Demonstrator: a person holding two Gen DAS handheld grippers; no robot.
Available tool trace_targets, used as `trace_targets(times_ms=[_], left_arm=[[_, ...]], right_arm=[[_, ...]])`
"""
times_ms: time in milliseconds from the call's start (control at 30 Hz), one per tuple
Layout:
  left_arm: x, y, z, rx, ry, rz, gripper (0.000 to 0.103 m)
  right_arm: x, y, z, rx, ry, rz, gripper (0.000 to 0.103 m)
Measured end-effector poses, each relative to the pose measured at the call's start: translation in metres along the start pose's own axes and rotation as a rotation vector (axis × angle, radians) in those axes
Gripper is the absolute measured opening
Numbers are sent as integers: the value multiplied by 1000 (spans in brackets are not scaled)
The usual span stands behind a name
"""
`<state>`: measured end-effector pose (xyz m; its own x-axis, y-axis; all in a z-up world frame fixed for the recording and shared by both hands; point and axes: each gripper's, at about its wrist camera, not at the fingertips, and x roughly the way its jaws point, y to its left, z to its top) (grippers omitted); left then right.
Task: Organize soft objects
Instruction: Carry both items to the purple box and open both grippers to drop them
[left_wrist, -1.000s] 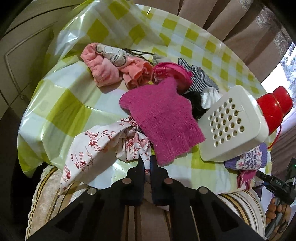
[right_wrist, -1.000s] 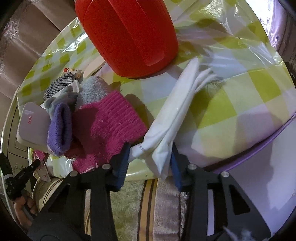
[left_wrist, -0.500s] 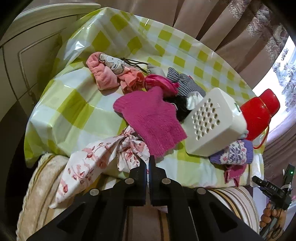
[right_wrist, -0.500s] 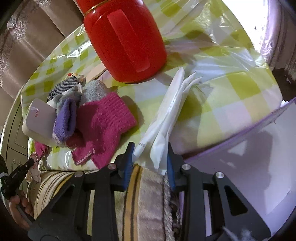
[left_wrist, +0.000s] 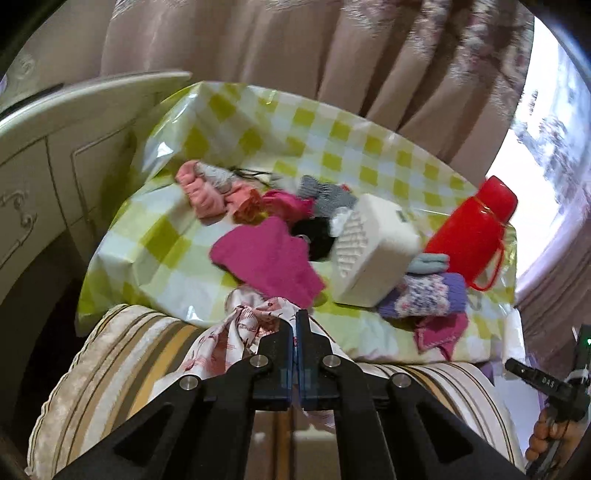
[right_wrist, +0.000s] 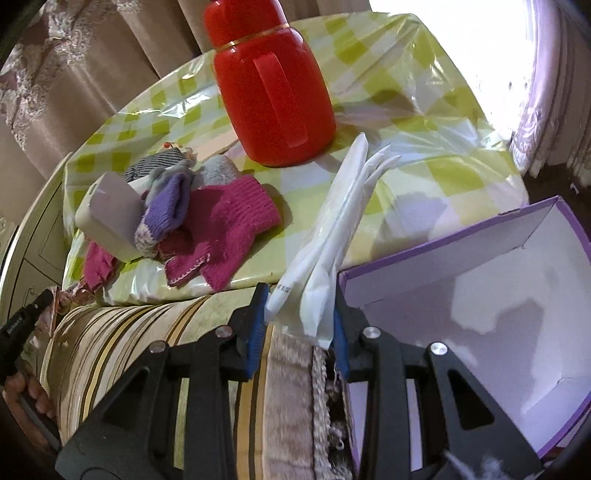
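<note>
My left gripper (left_wrist: 295, 325) is shut on a white cloth with red flowers (left_wrist: 243, 328) and holds it off the near edge of the checked table (left_wrist: 177, 266). My right gripper (right_wrist: 300, 306) is shut on a white plastic-wrapped packet (right_wrist: 332, 236) that trails back onto the table. A magenta knit piece (left_wrist: 266, 258), pink clothes (left_wrist: 207, 188), a purple patterned sock (left_wrist: 424, 299) and other small clothes lie in a heap. An open purple box (right_wrist: 480, 295) with a white inside stands just right of my right gripper.
A red flask (right_wrist: 273, 96) stands at the back of the table. A white perforated box (left_wrist: 373, 251) lies among the clothes. A striped cushion (right_wrist: 140, 347) runs along the table's near edge. A cream cabinet (left_wrist: 55, 147) stands left. Curtains hang behind.
Both grippers have pulled back from the table with their loads. The floral cloth has slid off the near edge. The right jaws have narrowed on the packet, and the purple box has come into view.
</note>
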<state>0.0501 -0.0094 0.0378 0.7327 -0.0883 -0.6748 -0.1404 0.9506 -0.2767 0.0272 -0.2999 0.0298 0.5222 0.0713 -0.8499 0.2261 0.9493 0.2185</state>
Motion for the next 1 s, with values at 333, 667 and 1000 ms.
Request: trace_targets(times_ms=[333,667,1000], left_arm=[[-19,-73,-15,128,5,-144,2],[-27,-205,-49,350,97,-460,2],[-26,-293,-89,479,211,-639,2]], right_arm=[[-37,-16,-22,-47,-50,-44,36],[-71,-53,-38,-45,-95,-143,36],[-97,-101,-48,27,-115,-270,39]])
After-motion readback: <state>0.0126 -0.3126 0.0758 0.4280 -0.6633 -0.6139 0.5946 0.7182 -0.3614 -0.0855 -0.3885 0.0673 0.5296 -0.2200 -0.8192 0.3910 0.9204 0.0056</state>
